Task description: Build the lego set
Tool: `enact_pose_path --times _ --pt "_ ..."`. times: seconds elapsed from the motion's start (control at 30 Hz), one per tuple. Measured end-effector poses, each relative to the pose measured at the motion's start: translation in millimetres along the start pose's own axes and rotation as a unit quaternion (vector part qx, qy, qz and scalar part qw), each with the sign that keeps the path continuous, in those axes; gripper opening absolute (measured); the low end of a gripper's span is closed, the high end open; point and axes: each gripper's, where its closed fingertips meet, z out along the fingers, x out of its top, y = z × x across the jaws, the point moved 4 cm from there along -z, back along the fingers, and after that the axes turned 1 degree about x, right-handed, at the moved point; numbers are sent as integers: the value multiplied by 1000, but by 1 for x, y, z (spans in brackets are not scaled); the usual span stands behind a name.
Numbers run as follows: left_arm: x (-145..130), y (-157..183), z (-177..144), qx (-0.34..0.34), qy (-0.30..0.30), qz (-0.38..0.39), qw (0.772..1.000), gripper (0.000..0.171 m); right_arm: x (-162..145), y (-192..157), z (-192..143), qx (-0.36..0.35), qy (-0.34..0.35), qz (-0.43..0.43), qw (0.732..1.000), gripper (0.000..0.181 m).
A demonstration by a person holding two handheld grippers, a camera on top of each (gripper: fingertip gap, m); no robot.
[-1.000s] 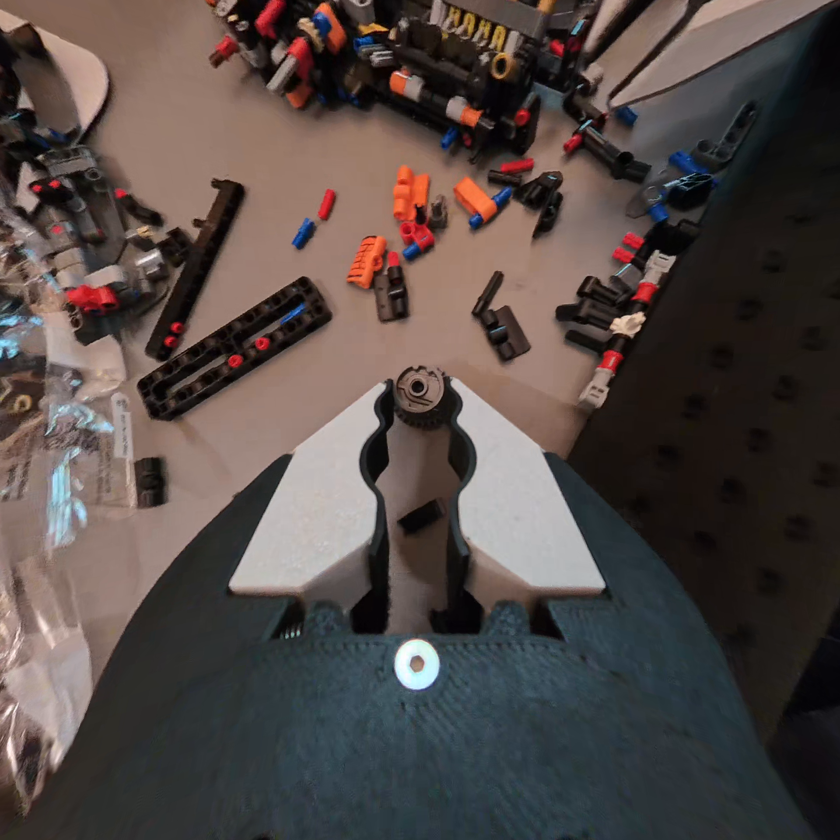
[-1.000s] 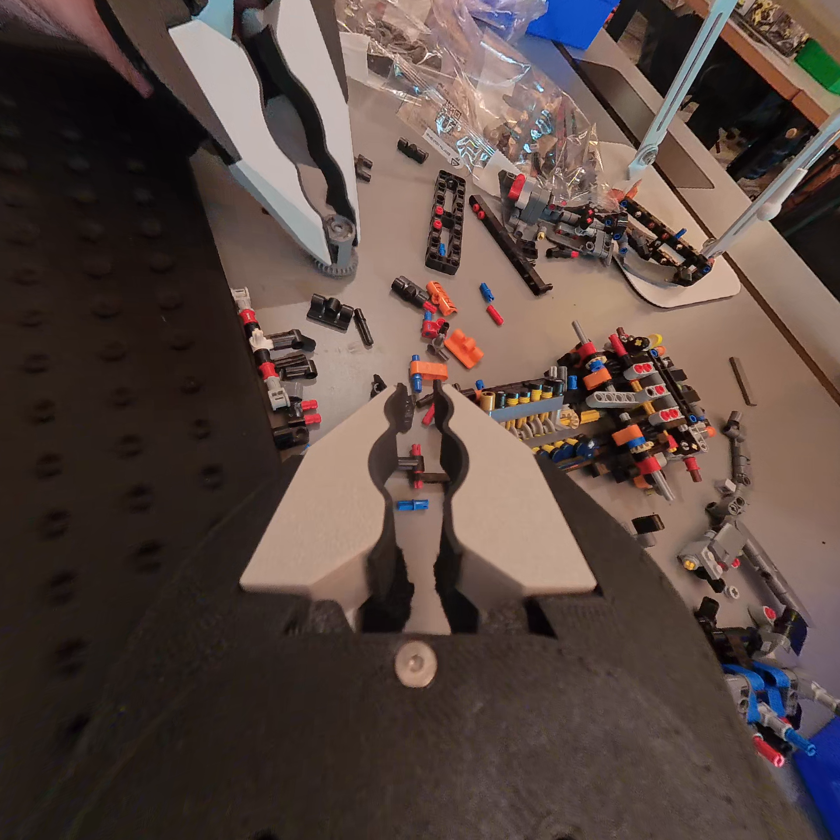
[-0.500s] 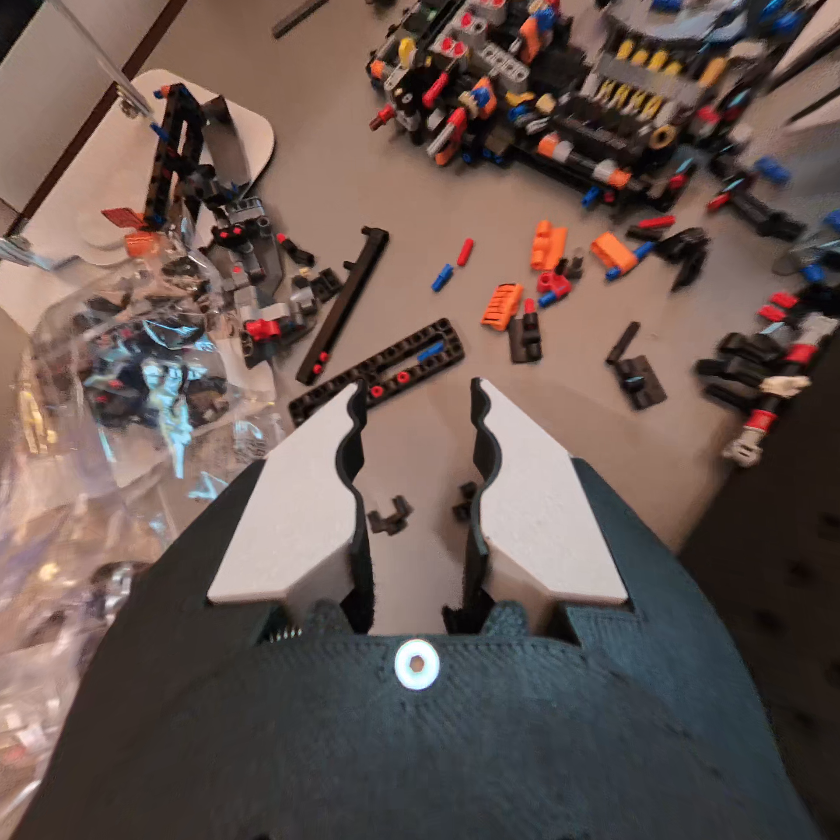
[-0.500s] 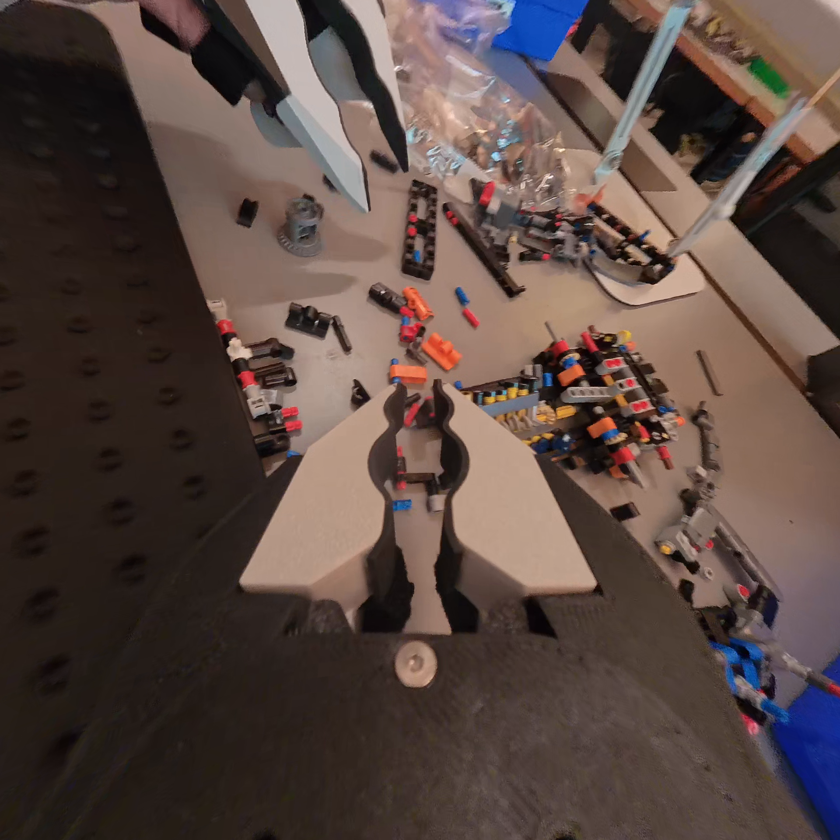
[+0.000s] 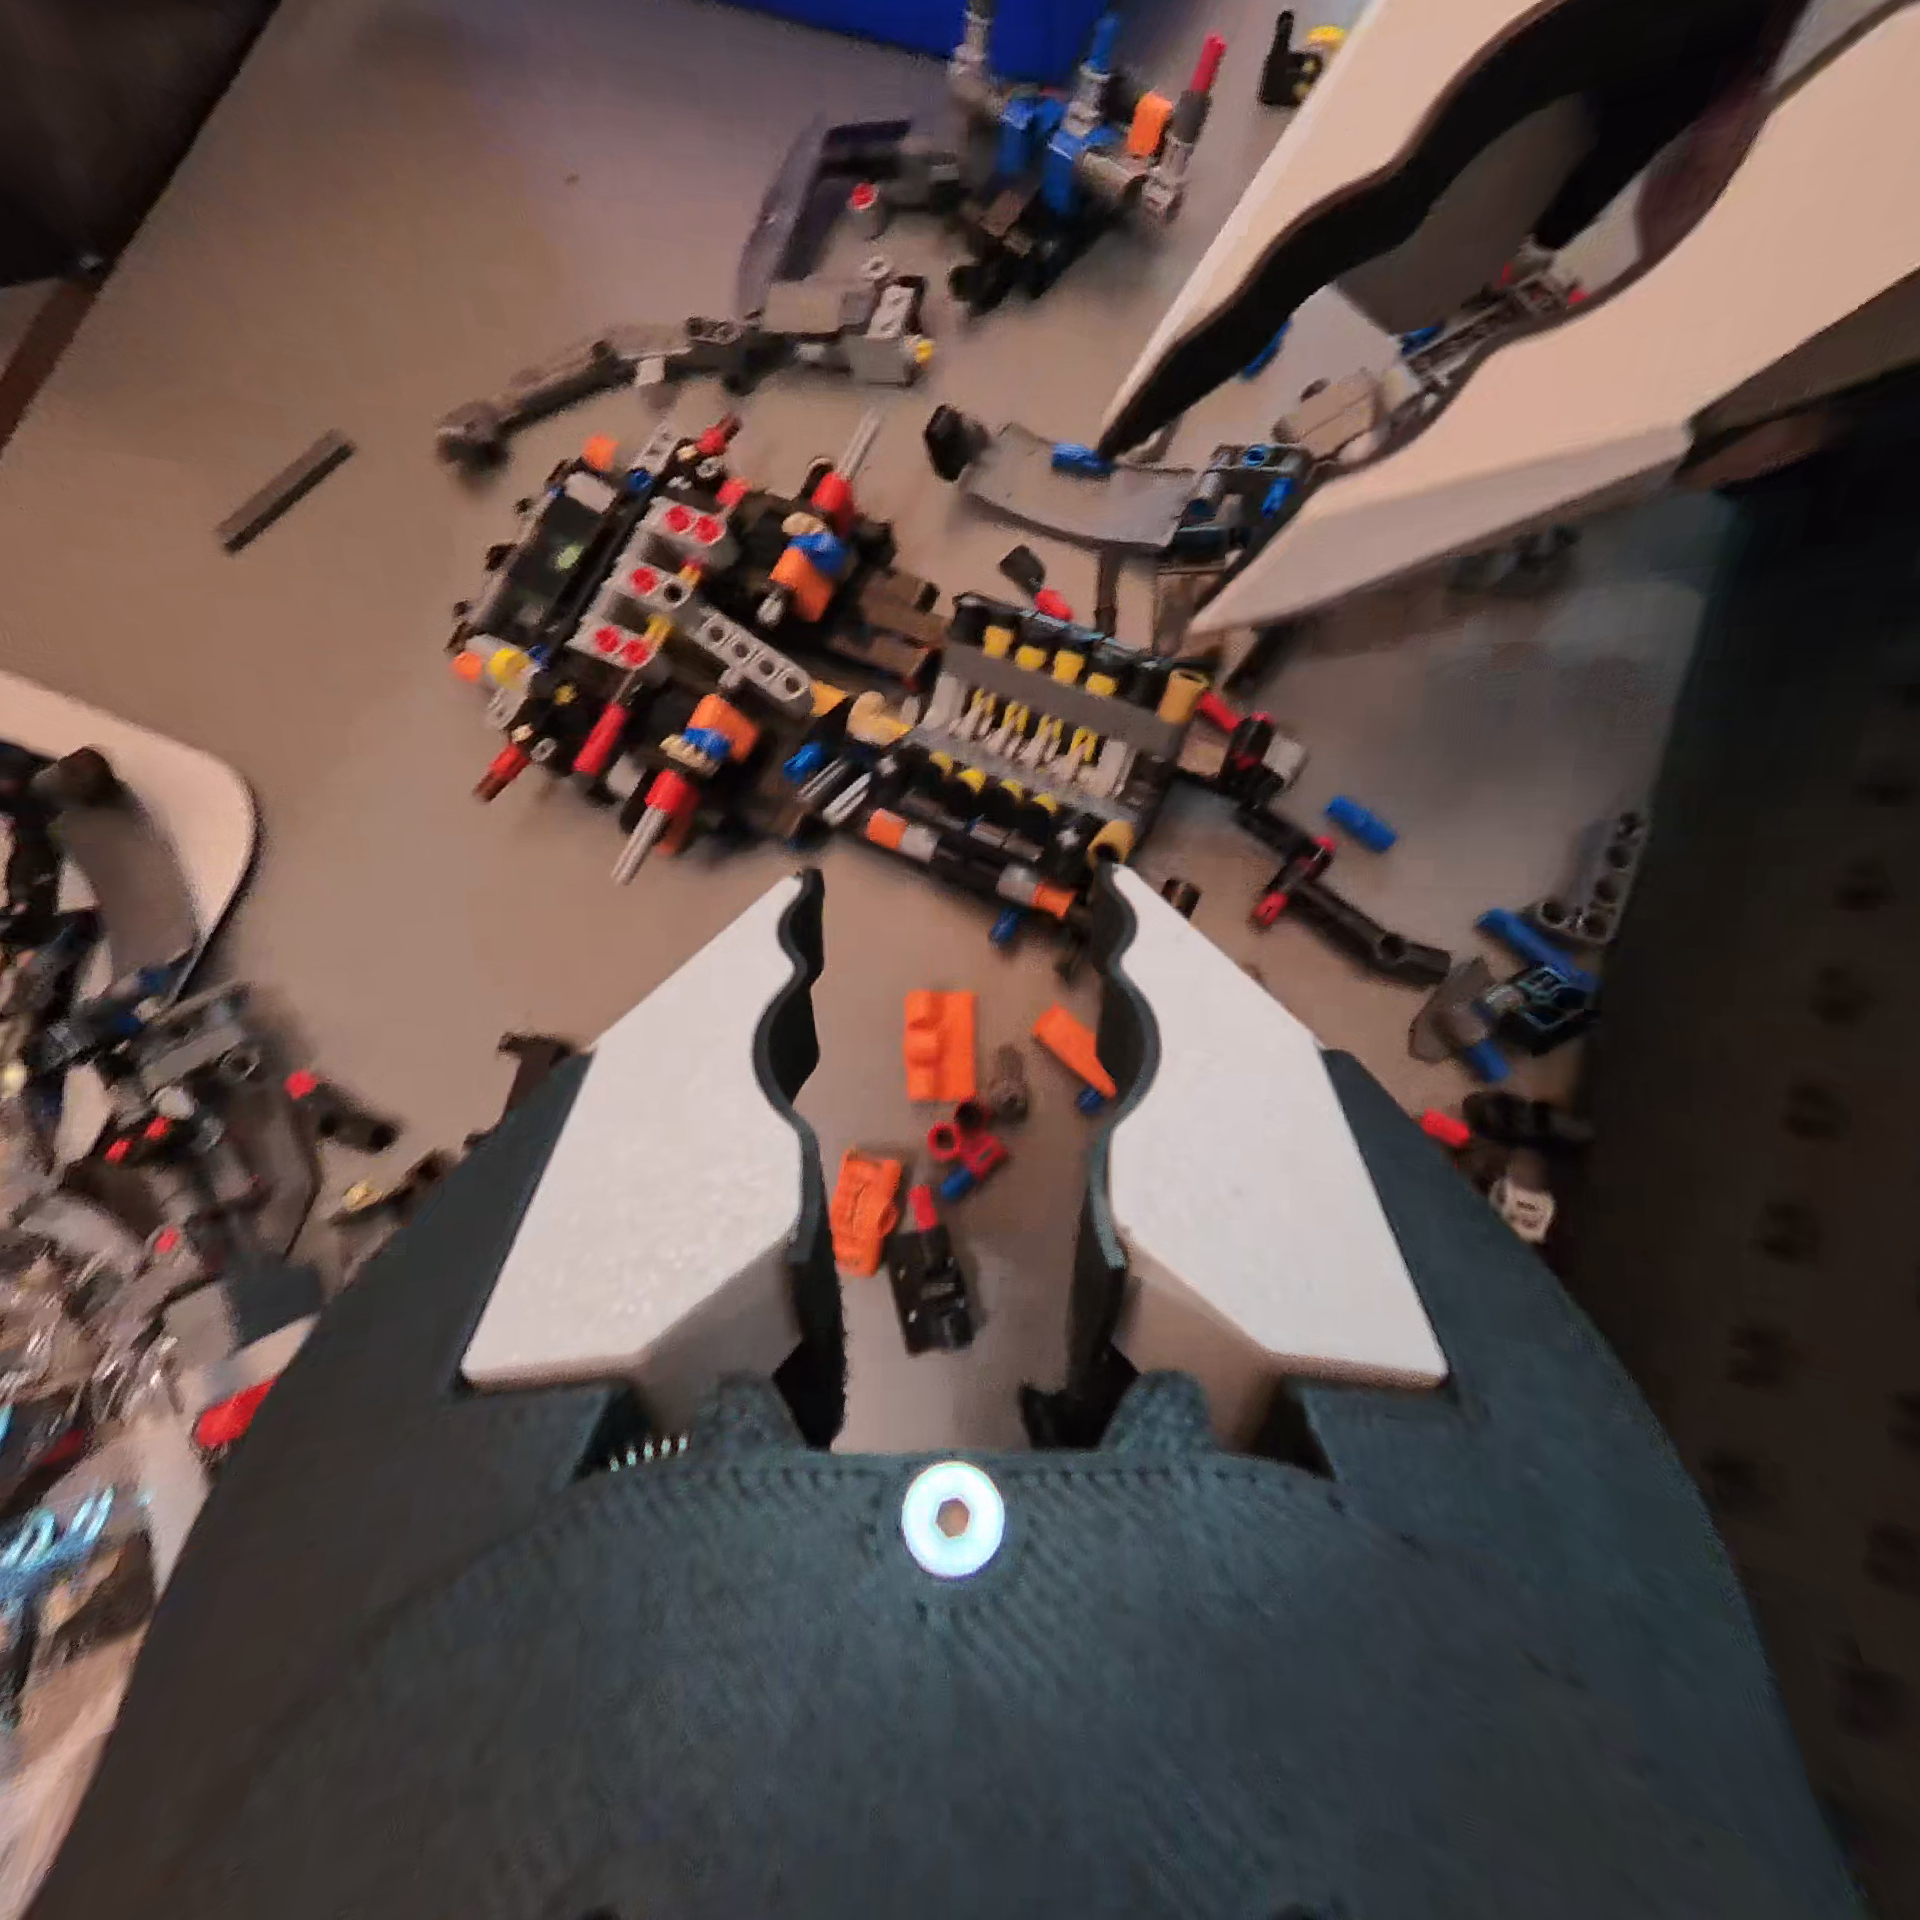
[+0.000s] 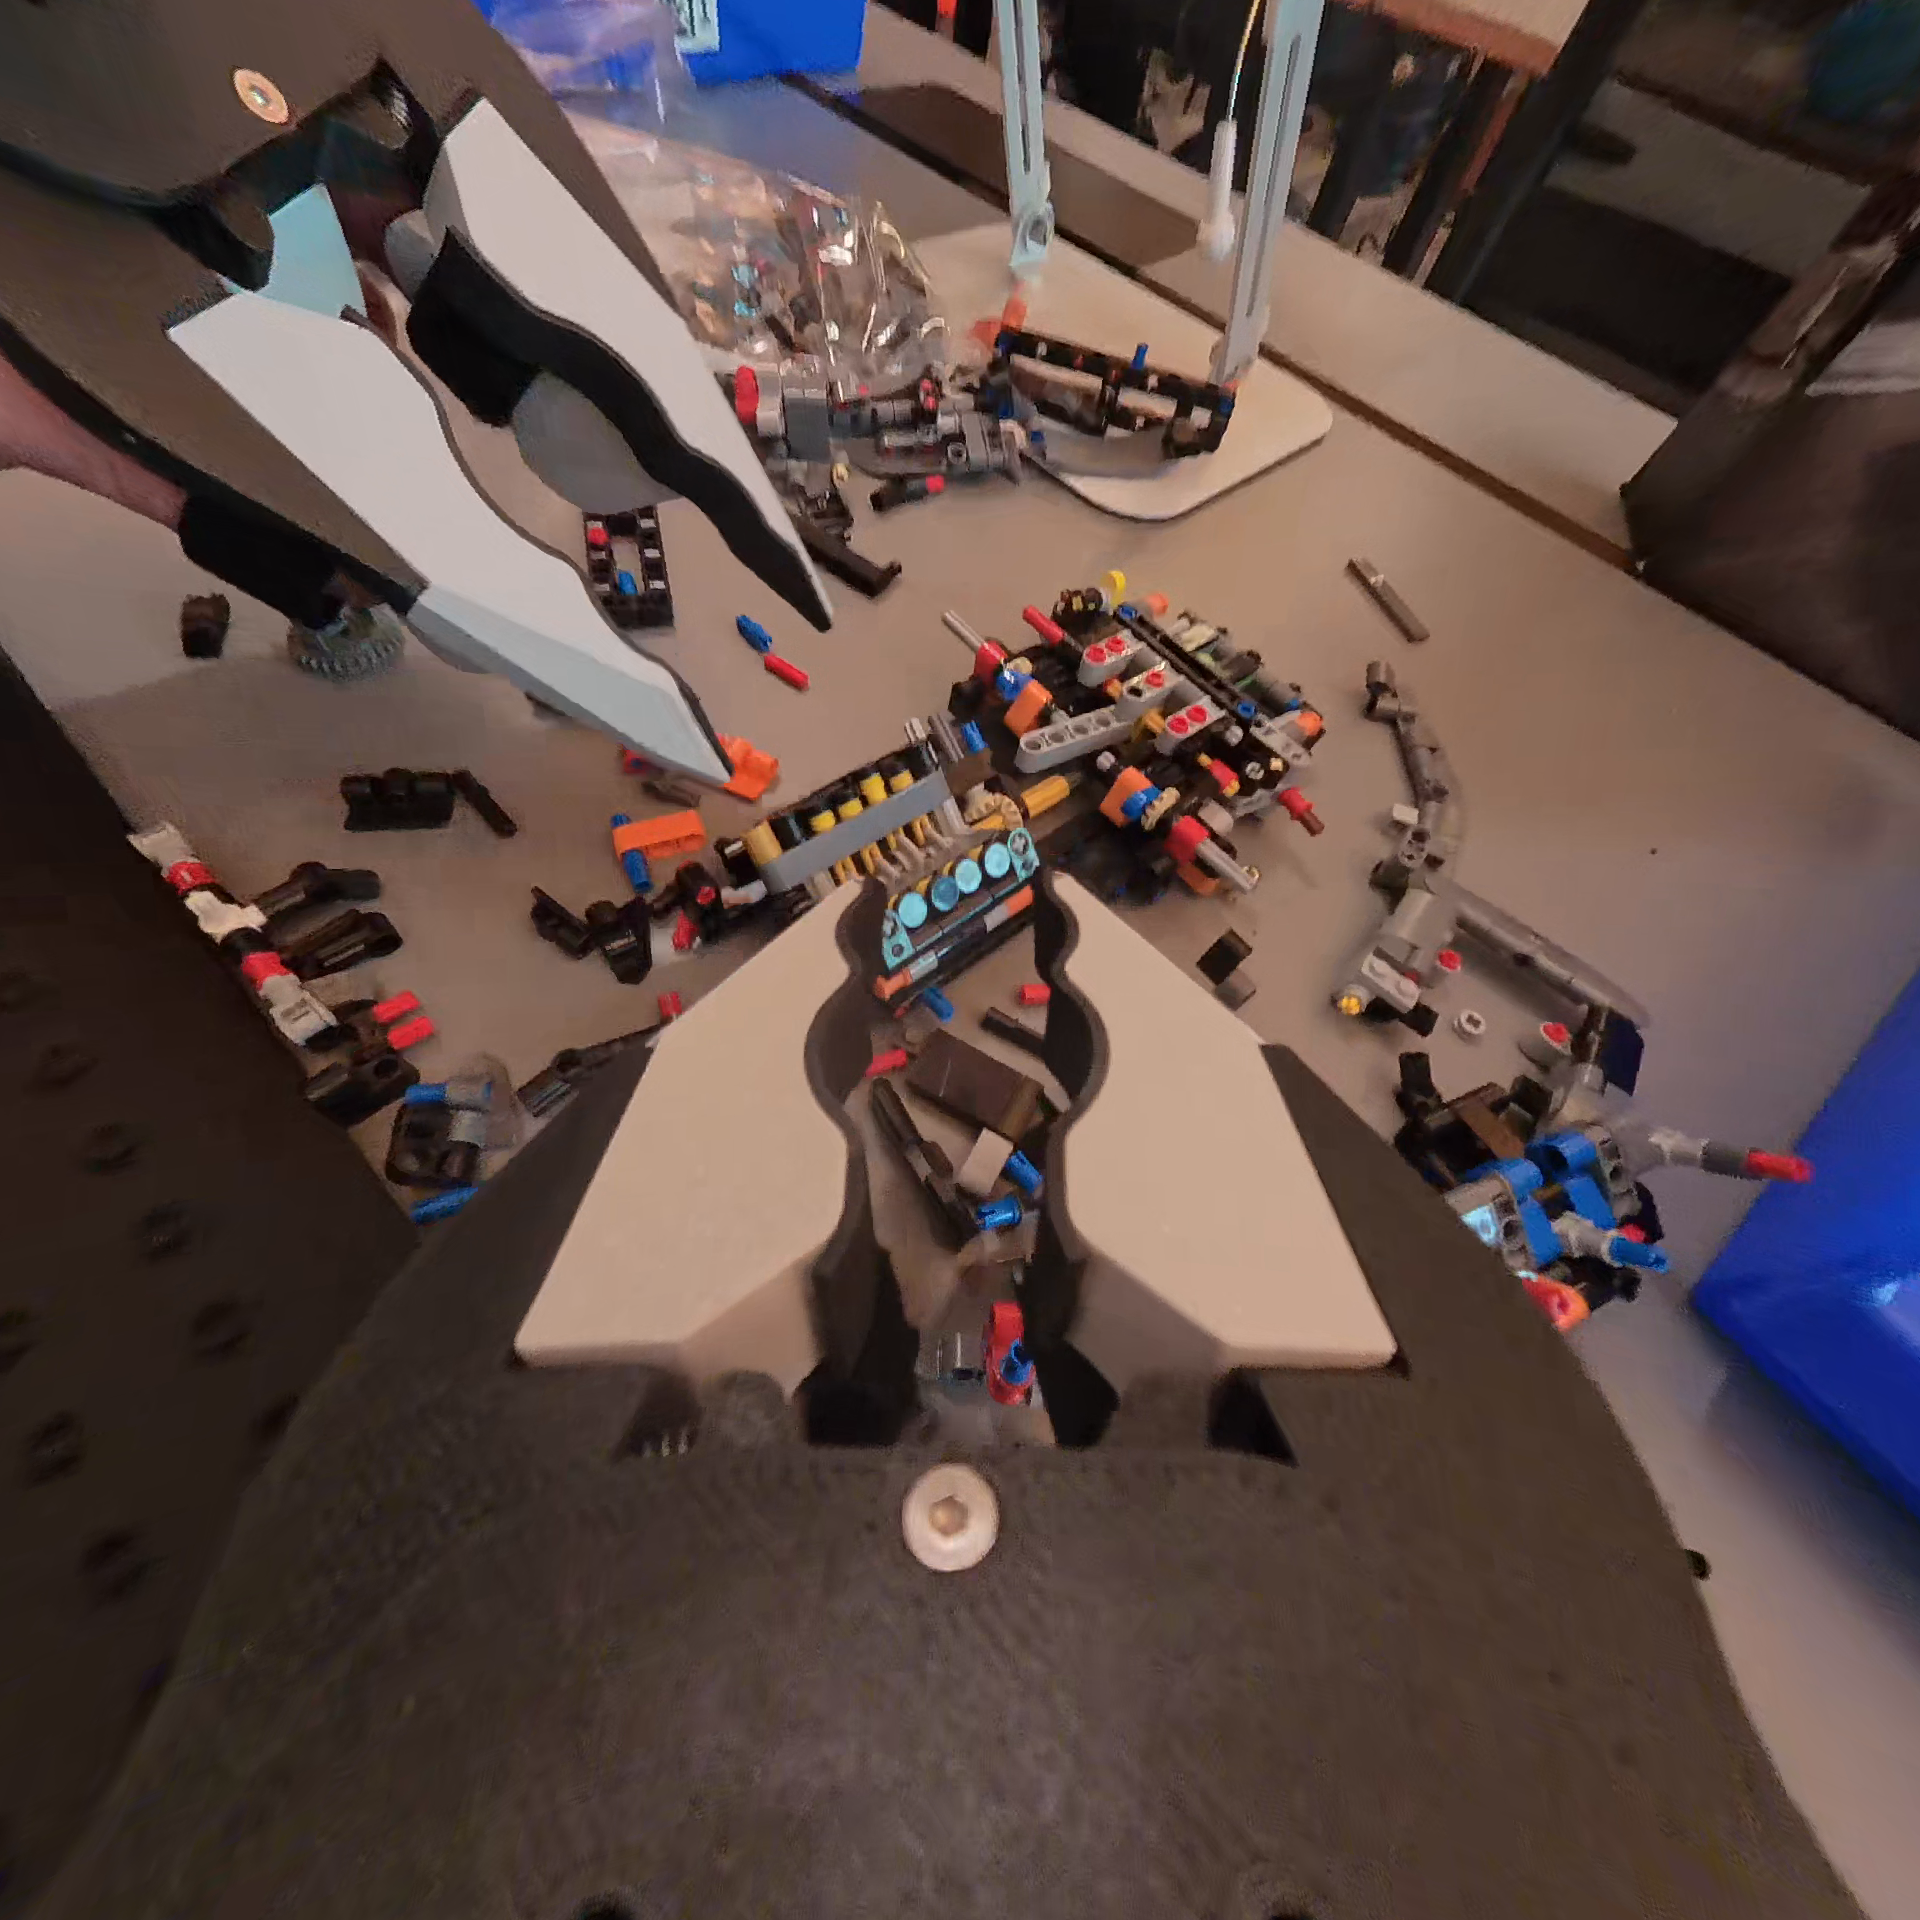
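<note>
Bags (image 6: 821,270) of clear plastic lie at the far side of the surface (image 6: 1558,644), and we see small dark and grey pieces inside them, too blurred to name. A blue box (image 6: 1839,1278) stands at the right edge of the right wrist view; we cannot see what it holds.

The task's thing, the half-built lego model (image 5: 831,707), lies in the middle of the surface, long and black with yellow, red, orange and blue parts. Loose pieces lie around it: an orange plate (image 5: 940,1044), an orange ridged piece (image 5: 865,1205) and a small black piece (image 5: 930,1288) show between the fingers of our left claw (image 5: 961,894), which is spread wide and holds nothing. In the right wrist view its lower fingertip is near an orange piece (image 6: 750,767) just beside the model. A grey gear (image 6: 348,639) stands alone on the surface behind this claw, near a small black piece (image 6: 204,623).

Our right claw (image 6: 945,888) is also spread and empty, and its tips hover over the near end of the model (image 6: 1039,769), where a row of light blue round parts (image 6: 956,878) shows.

One second ago the left claw pinched the gear; now the gear rests on the surface and the claw has moved over the loose orange pieces. The right claw was nearly pressed together then and is wider now, and closer to the model.
</note>
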Motion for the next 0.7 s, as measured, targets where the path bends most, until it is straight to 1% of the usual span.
enact_pose_path --times 0.03,0.07,0.13,0.2,0.27,0.3,0.37,0.4,0.47,0.5,0.57,0.63,0.7 --pt "1 3 5 -4 -9 5 1000 49 -4 0 3 5 -14 6 1000 30" --pt "1 4 10 -5 -16 7 1000 54 -7 -1 7 12 -27 12 999 34" --pt "-1 8 18 -22 -24 -1 999 59 -12 -3 11 29 -43 19 998 41" --pt "-2 8 20 -33 -21 -13 999 63 -13 -5 12 34 -49 17 998 40" --pt "-4 3 18 -21 -22 -15 999 65 -15 -7 14 49 -56 19 997 40" --pt "-2 4 16 -29 -10 -22 999 63 -15 -6 14 50 -57 24 997 40" --pt "1 7 15 -56 3 -38 998 59 -14 -4 13 49 -53 32 997 33" --pt "-1 8 18 -58 -4 -39 998 59 -16 -5 14 54 -58 35 996 30" --pt "-7 11 23 -56 -23 -29 998 48 -17 -7 16 58 -68 29 996 31" --pt "-9 12 22 -59 -29 -22 998 45 -16 -11 16 66 -63 21 996 29" --pt "-12 12 18 -61 -31 -22 997 49 -13 -20 16 92 -56 7 994 25" --pt "-16 6 11 -53 -27 -35 998 55 -11 -28 15 117 -49 -9 992 34" --pt "-21 -3 4 -39 -17 -51 998 52 -6 -33 12 134 -31 -16 990 31"
